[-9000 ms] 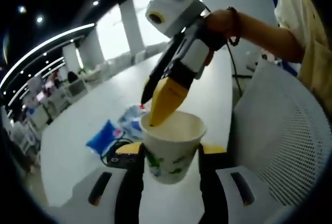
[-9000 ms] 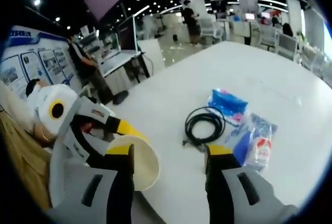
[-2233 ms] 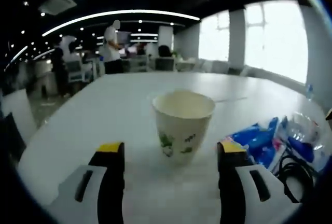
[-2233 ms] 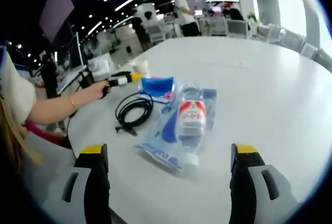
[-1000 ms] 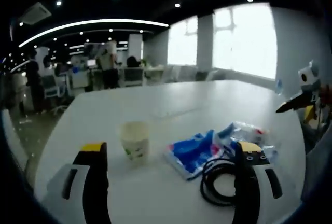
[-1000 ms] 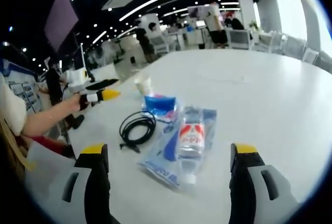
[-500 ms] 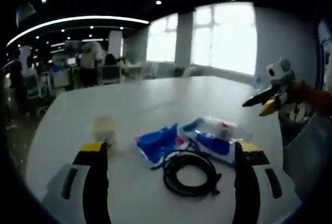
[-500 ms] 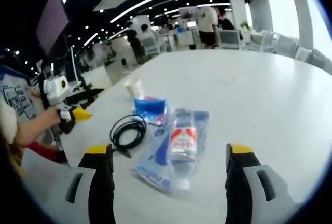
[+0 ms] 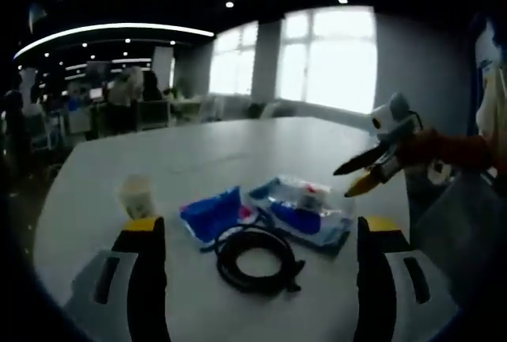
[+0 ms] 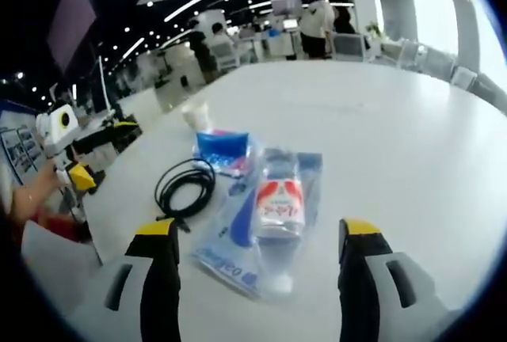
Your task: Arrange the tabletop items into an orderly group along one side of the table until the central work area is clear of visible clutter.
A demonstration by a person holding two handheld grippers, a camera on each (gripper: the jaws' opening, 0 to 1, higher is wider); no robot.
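Note:
On the white table lie a black cable coil, a blue packet and a clear bag holding a bottle. A paper cup stands apart at the left. My left gripper is open, its jaws wide on either side of the cable, holding nothing. In the right gripper view the bagged bottle lies just ahead of my open right gripper, with the cable, blue packet and cup behind it. The left gripper hovers at the table's left edge.
The right gripper, held by a hand, reaches in from the right of the left gripper view. The far half of the table is bare. People and office chairs stand beyond the table's far edge.
The left gripper has let go of the cup, which now stands on the table, and drawn back toward the cable. The right gripper has come closer to the bagged bottle.

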